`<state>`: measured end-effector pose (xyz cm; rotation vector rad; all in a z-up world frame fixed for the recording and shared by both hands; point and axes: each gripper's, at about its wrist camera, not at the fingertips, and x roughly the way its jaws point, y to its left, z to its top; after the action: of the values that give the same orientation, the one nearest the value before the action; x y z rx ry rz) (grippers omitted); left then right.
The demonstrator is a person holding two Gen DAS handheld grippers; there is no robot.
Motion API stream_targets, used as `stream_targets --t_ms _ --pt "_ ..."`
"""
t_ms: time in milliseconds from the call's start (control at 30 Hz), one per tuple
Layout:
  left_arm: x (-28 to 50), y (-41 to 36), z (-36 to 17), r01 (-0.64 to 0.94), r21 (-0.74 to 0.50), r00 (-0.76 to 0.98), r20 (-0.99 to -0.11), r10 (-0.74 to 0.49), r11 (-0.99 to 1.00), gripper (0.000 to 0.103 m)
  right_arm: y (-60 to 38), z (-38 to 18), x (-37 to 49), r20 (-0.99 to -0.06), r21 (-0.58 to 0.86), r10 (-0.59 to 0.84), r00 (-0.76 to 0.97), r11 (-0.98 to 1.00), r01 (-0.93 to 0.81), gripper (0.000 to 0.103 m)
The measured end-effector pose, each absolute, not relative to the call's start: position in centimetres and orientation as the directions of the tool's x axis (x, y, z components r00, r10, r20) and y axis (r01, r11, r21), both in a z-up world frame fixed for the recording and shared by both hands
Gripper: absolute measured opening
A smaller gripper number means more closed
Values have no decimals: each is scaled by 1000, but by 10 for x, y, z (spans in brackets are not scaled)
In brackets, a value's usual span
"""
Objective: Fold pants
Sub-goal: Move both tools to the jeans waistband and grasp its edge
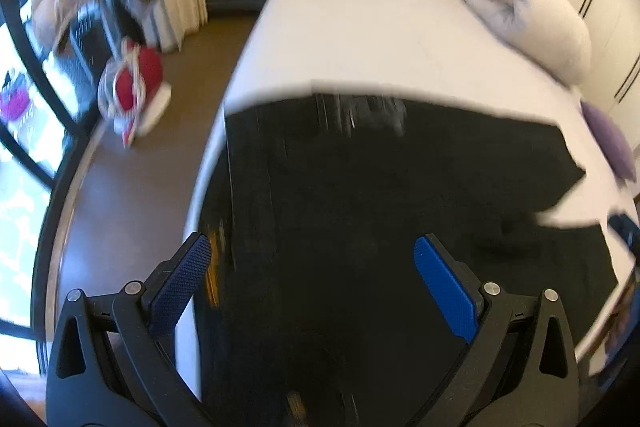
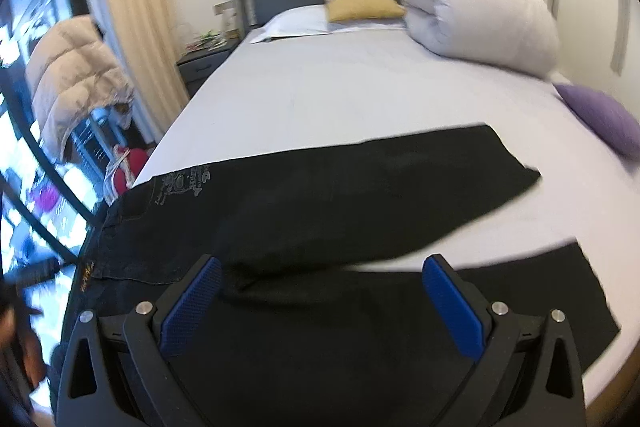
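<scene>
Right now the black pants (image 2: 340,195) lie spread across the foot end of the bed (image 2: 320,87), waistband toward the bed's left edge and the two legs running off to the right, parted so that a wedge of pale sheet shows between their ends. Both tools hang over the cloth with nothing in them: the left gripper (image 1: 312,283) stands wide open above the waist end, its blue pads well apart and clear of the fabric as far as the blurred left wrist view lets me judge, and the right gripper (image 2: 322,295) is just as wide open above the nearer leg, roughly where the two legs part. The main risk, as I judge it, is a pinch that takes only the top layer, or only one leg, so that the lift drags the pants askew and the fold comes out crooked. The waist end sits right at the mattress edge, perhaps slightly over it, so a careless tug could pull that end off the bed toward the floor (image 1: 132,187). The splayed legs are another trap: unless one is laid neatly on the other, the seams will not line up. The folded duvet (image 2: 480,11), the yellow cushion (image 2: 362,5) and the purple cushion (image 2: 604,119) lie well apart from the pants and should not interfere.
</scene>
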<state>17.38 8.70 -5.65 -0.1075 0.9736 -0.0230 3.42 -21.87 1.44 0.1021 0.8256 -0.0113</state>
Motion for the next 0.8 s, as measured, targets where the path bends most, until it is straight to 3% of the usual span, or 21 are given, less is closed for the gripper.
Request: stream_targets --t_ms 100,200,333,633,733,800 --pt "238 95 -51 90 -96 573 -809 -130 991 103 -216 7 56 -758 68 90 646 996 -59 88" --pt "307 96 -64 265 -86 486 -849 -210 961 103 -212 -2 78 -788 79 173 591 980 -181 79" --pt "375 90 -98 461 -77 311 -919 -242 884 100 -211 -10 97 -796 94 251 550 950 -298 79" --pt "428 91 -175 603 -165 31 -973 -230 781 95 -204 -36 131 -833 149 342 435 896 -419 71" --pt "433 91 -186 616 -180 16 -971 -240 767 93 -196 -40 145 -839 145 353 415 879 -455 68" --pt "437 93 -188 613 -187 14 -969 -247 768 83 -189 -40 156 -832 149 375 408 860 -488 66"
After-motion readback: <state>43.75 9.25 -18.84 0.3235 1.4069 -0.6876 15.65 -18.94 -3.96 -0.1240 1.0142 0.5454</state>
